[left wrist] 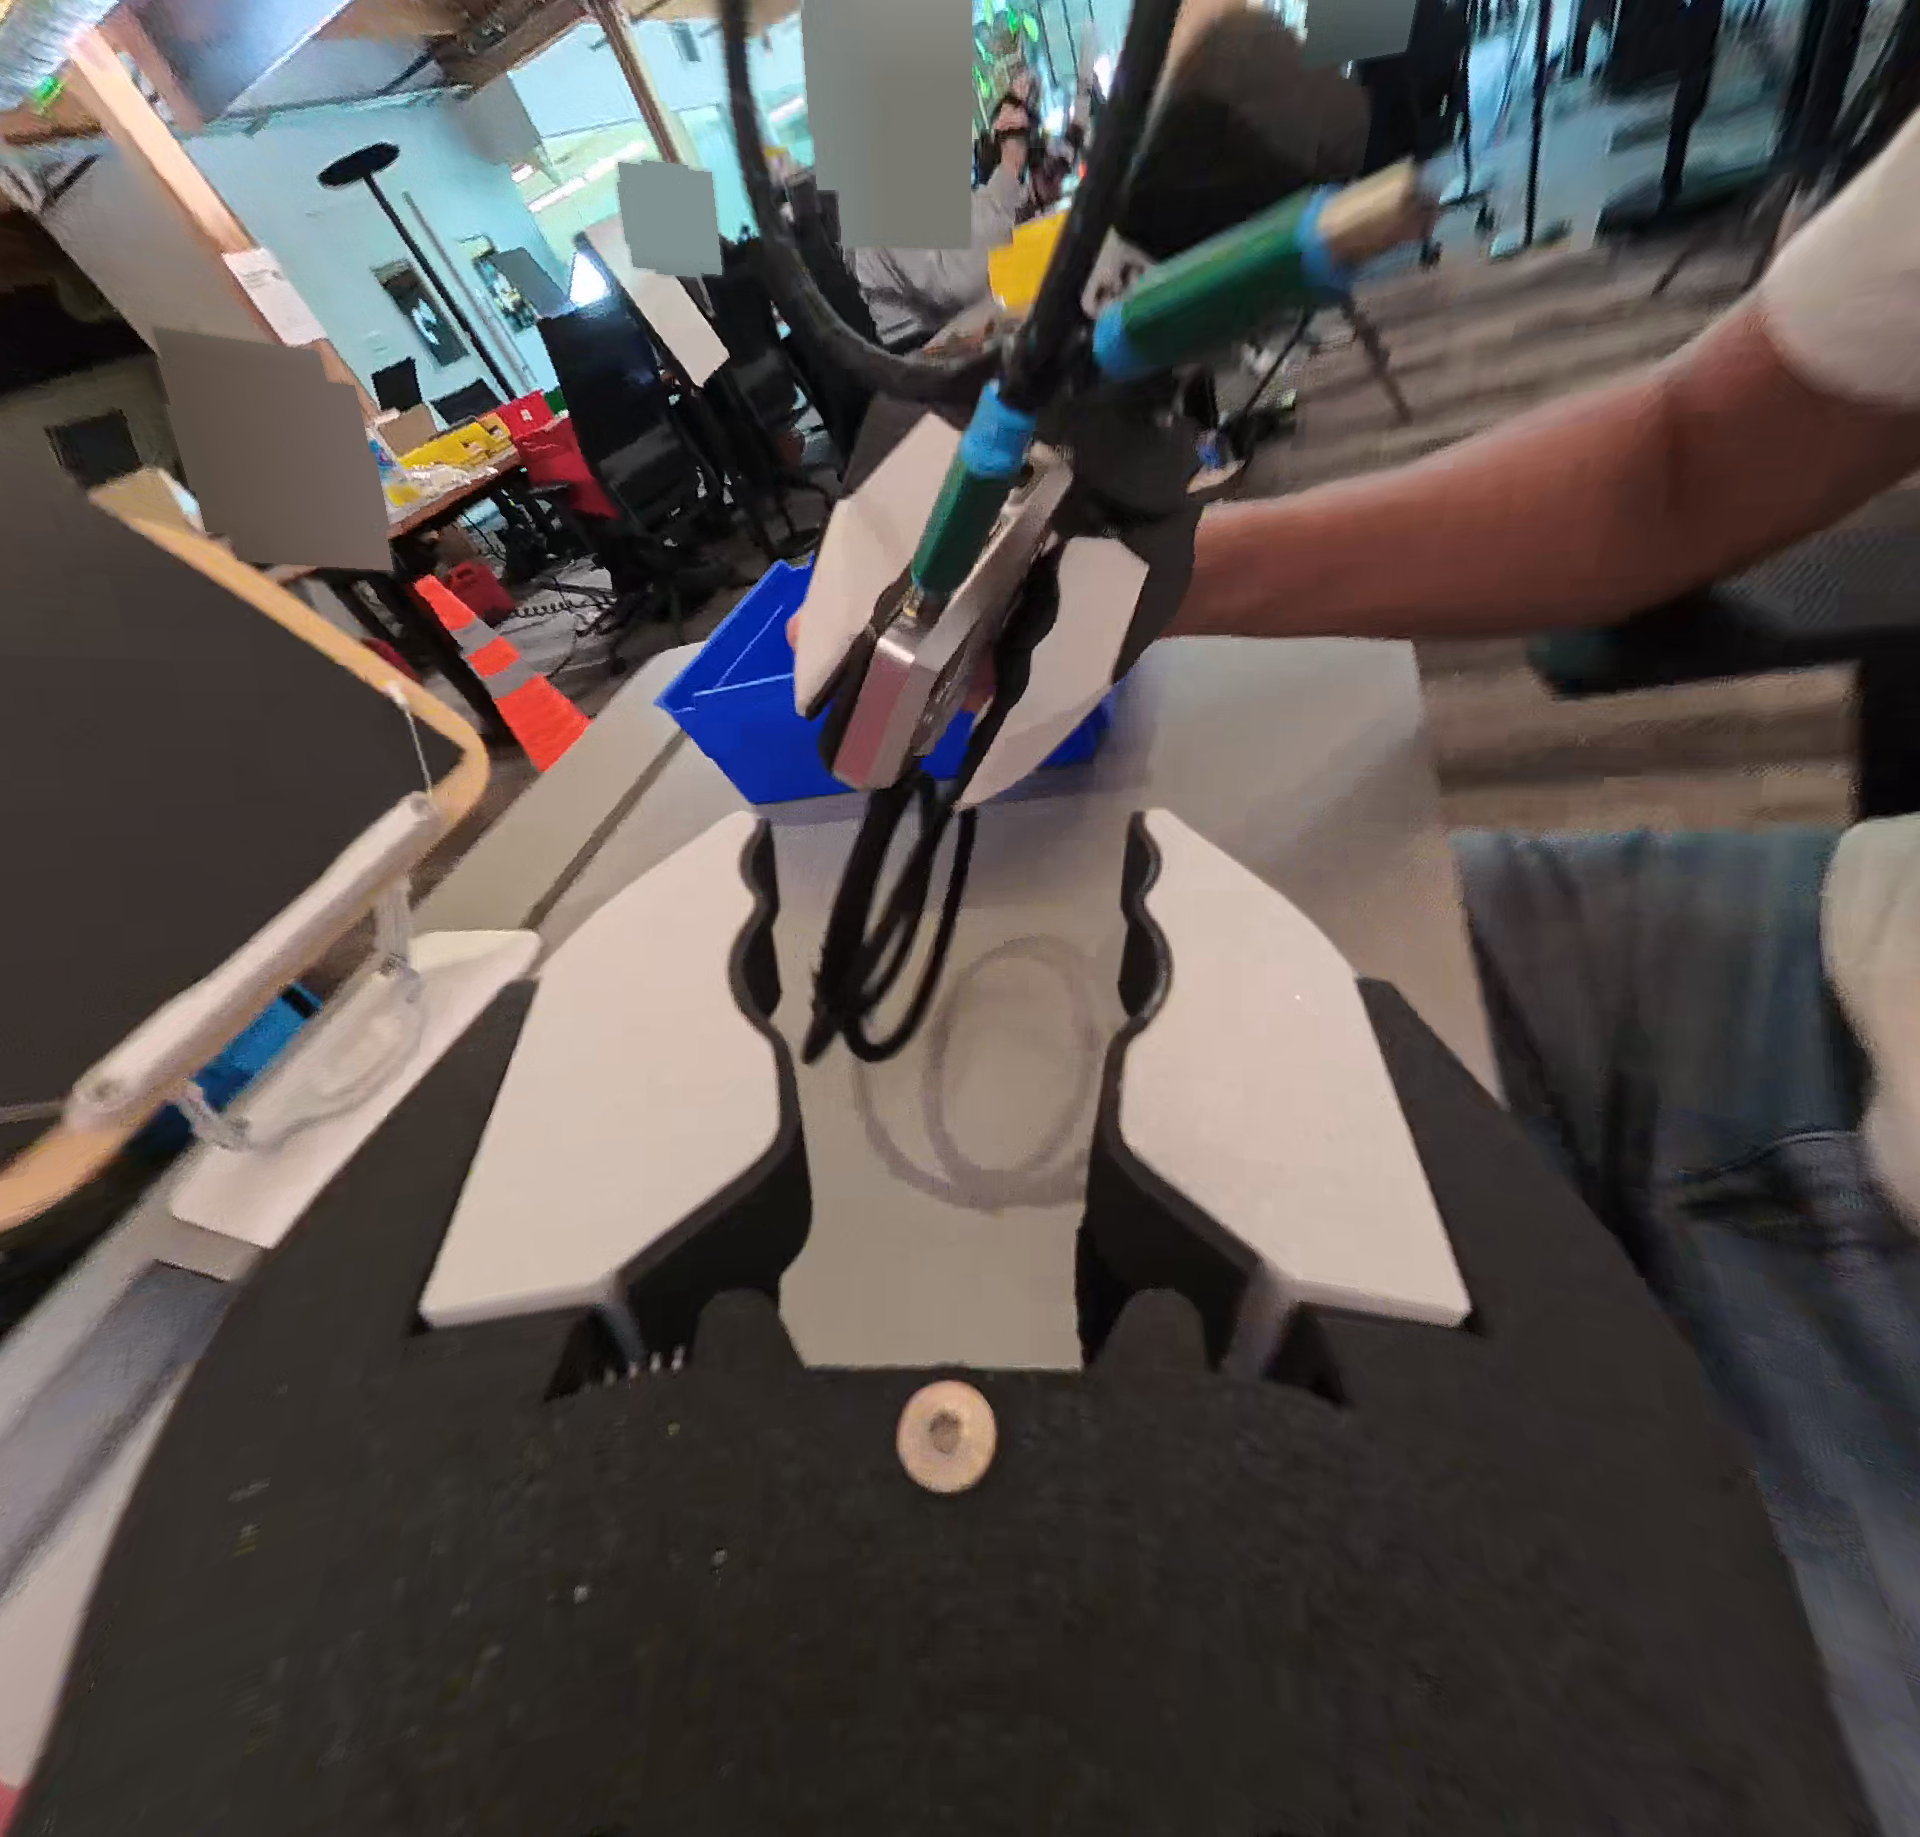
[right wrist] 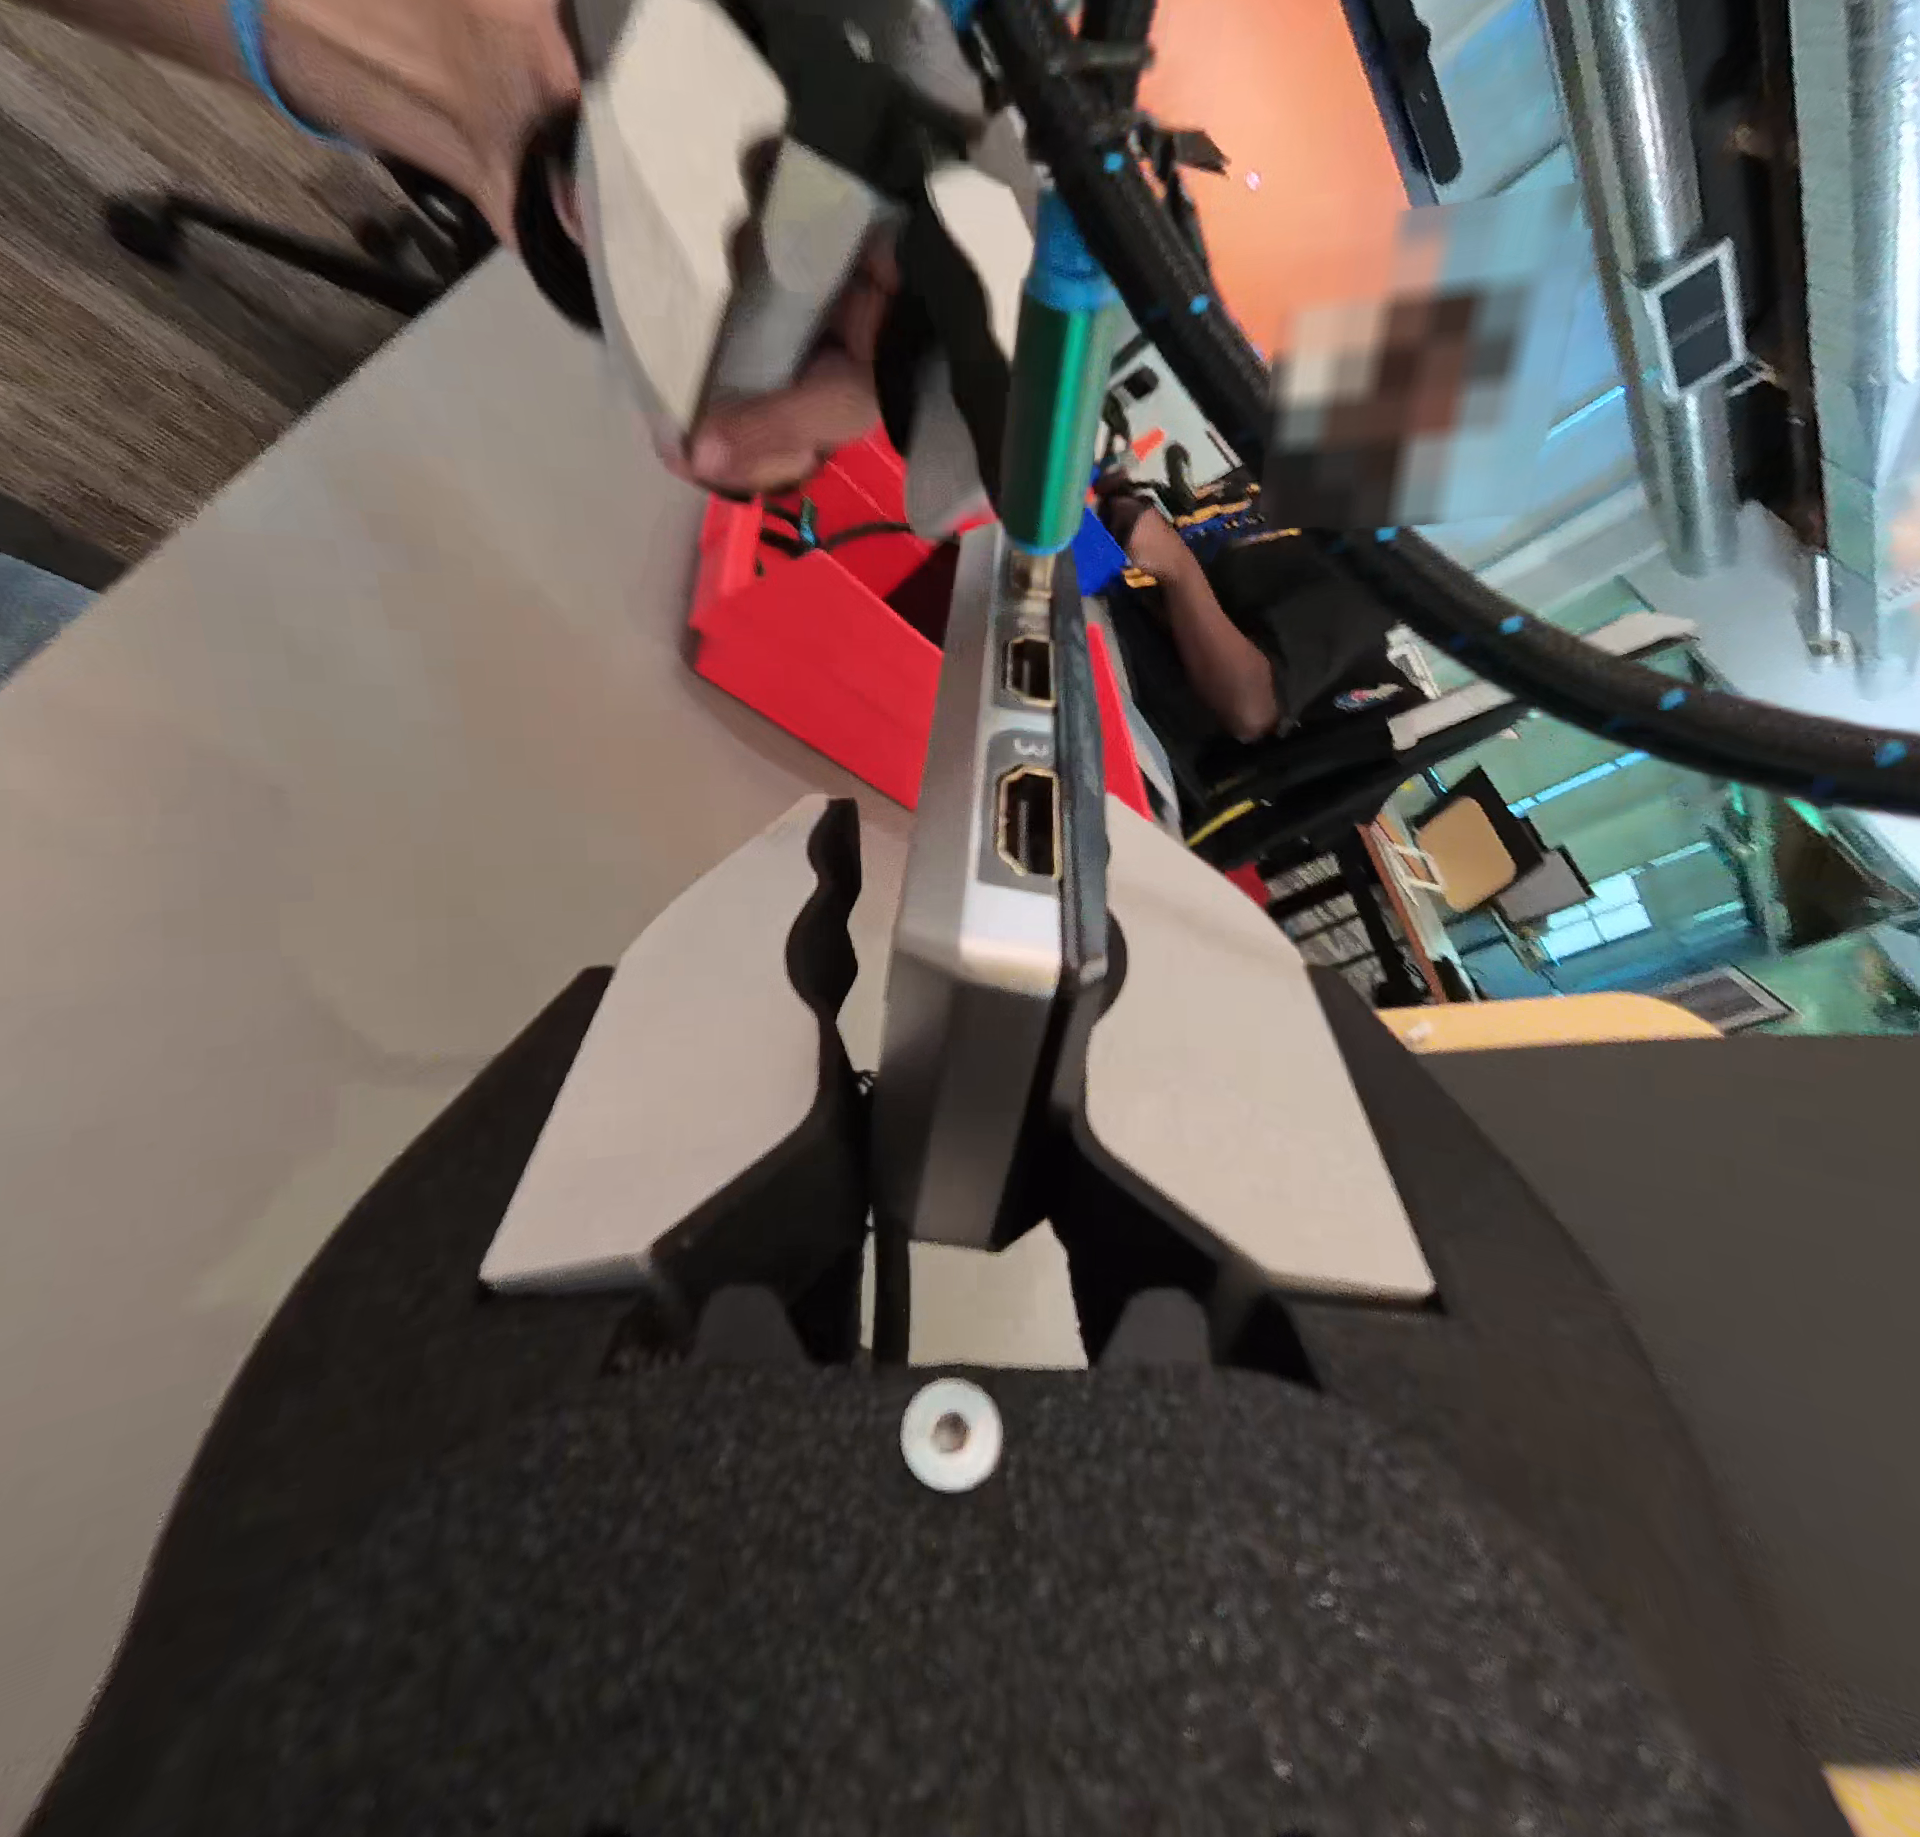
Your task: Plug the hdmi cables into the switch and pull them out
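My right gripper (right wrist: 977, 852) is shut on a silver HDMI switch (right wrist: 966, 1008), held on edge above the grey table (right wrist: 364, 748). A green HDMI plug (right wrist: 1049, 416) sits in the switch's far port; two nearer ports are empty. In the left wrist view the right gripper (left wrist: 894, 738) holds the switch (left wrist: 894, 707) ahead of me, with the green plug (left wrist: 961, 514) in its top. A second green plug (left wrist: 1216, 291) hangs free at upper right. A thin black cable (left wrist: 894, 956) loops below the switch. My left gripper (left wrist: 951, 831) is open and empty, and also shows in the right wrist view (right wrist: 810, 457).
A blue bin (left wrist: 738, 717) stands on the table (left wrist: 1278, 748) behind the switch. A red bin (right wrist: 821, 665) sits at the table's far side. A black panel with a wooden edge (left wrist: 260, 644) stands at left. A person's forearm (left wrist: 1455, 509) reaches in from the right.
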{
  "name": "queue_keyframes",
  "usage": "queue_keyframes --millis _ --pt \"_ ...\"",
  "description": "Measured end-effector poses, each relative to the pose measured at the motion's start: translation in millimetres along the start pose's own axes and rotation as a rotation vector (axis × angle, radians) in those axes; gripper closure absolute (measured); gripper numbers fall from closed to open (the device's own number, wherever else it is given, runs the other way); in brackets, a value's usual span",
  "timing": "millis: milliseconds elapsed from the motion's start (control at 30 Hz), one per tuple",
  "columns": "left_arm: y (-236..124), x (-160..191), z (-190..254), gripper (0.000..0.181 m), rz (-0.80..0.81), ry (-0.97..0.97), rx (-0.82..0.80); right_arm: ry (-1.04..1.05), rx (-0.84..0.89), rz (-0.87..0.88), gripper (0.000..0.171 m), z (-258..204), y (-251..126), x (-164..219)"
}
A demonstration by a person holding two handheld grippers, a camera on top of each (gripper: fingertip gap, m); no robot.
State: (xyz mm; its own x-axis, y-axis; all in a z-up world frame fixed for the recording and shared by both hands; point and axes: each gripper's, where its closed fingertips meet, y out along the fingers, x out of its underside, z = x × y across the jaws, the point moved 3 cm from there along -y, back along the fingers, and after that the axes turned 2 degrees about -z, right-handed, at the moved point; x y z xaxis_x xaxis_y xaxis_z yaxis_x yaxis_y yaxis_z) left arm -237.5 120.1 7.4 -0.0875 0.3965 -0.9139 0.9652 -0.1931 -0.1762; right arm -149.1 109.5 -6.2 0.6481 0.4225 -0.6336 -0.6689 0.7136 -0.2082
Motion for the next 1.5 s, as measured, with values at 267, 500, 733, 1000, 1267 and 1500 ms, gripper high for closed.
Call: queue_keyframes --millis 267,500,733,1000,1267,1500 --pt "38.3 -14.7 9.7 0.159 0.028 0.247 0.003 -0.024 -0.099 0.042 0.131 -15.7 3.7 -15.4" --pt "38.4 -5.4 9.0 0.162 -0.085 0.284 -0.033 0.07 -0.131 -0.028 0.131 -17.2 7.6 8.3" --pt "33.2 5.7 -3.7 0.162 -0.199 0.287 -0.092 0.053 -0.114 -0.139 0.135 -7.5 0.3 13.9" --pt "34.4 2.7 -5.0 0.157 -0.159 0.254 -0.105 -0.025 -0.055 -0.194 0.148 -1.6 2.2 16.0" --pt "39.2 18.4 -0.9 0.151 -0.192 0.243 -0.058 0.102 -0.189 -0.003 0.148 -12.7 0.5 -2.4" --pt "46.8 25.3 -3.2 0.16 -0.279 0.304 -0.108 0.103 -0.183 -0.066 0.148 -11.7 -0.5 9.2"
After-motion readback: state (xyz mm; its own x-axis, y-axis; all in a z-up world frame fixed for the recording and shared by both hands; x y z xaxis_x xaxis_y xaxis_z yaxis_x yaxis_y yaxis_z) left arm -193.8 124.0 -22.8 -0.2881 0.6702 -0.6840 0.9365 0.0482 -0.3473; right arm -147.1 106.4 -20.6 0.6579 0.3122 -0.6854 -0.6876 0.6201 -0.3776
